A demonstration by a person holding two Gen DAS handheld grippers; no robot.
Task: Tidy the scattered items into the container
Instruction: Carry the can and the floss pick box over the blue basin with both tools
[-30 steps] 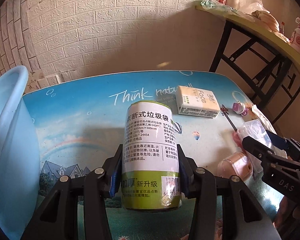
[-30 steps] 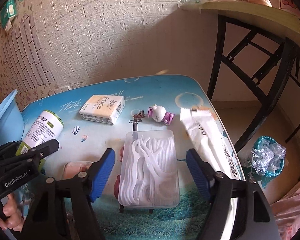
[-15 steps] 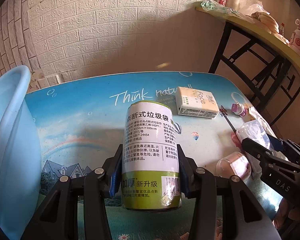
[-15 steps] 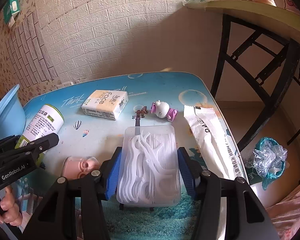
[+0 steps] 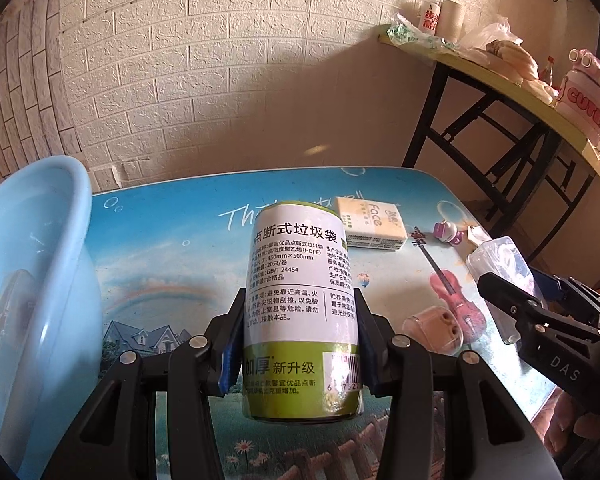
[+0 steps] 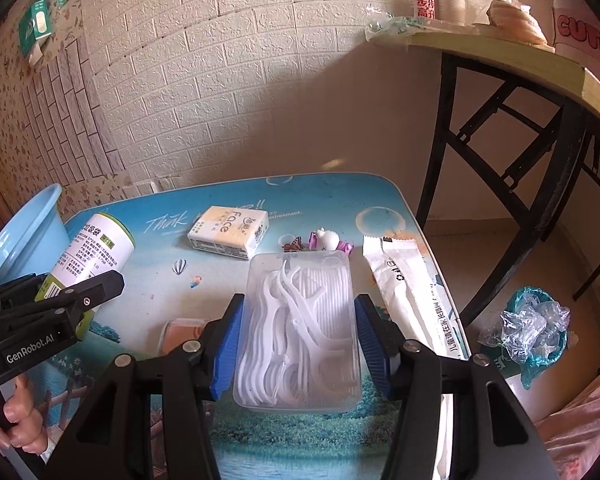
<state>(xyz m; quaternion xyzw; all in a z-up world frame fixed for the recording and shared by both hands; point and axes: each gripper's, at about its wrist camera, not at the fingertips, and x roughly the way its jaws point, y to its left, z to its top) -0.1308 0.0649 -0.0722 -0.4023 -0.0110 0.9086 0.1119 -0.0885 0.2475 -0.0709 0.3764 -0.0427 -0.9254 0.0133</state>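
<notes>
The left gripper (image 5: 296,344) is clamped on the white-and-green cylindrical roll of trash bags (image 5: 300,308), its blue pads pressed to both sides of the label, and the roll appears lifted off the printed blue tabletop (image 5: 172,256), just right of the pale blue plastic basin (image 5: 36,280), which is the landmark here. I judge the tidying to be at an early stage: what shows of the basin's inside looks bare, though its far part is out of view, and nothing has been dropped in yet. Further right of the basin, the white and yellow tissue pack (image 6: 228,232) lies near the table's back edge, and a small clear pink case (image 5: 432,322) sits between the two grippers. Right of that, the right gripper (image 6: 296,344) is closed on the clear rectangular box of white floss picks (image 6: 300,332), which I judge to be just raised from the table. Beyond it lie a small white and purple toy figure (image 6: 328,239) and, farthest from the basin, a long white paper-wrapped packet (image 6: 404,284) along the table's right edge. So two items are in hand and four remain. The roll's path to the basin looks open; the box must cross the whole table, over the pink case and past the other gripper, where a collision is the main risk
</notes>
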